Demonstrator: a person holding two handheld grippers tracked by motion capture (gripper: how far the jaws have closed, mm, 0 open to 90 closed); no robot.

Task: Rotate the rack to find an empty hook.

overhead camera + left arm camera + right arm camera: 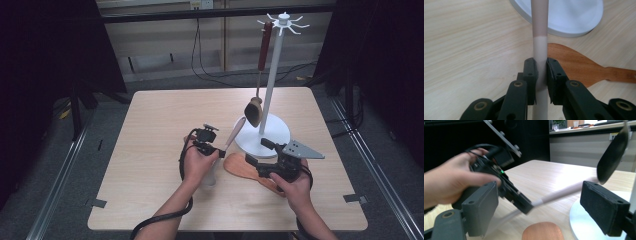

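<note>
Setting: a lab or recording studio rather than a home. One light wood table (165, 115) stands alone on grey carpet (110, 125), flanked by black curtains (45, 60) and metal floor rails (65, 175). Loose cables (200, 55) trail along the pale wall panelling (165, 40) below a wall socket (201, 4). Tape marks (98, 203) sit at the table corners. The right gripper view shows a far counter (589, 126) with what may be office clutter, too blurred to identify.

wooden table (150, 200); white stand (280, 135), wooden spatula (240, 165)
</note>
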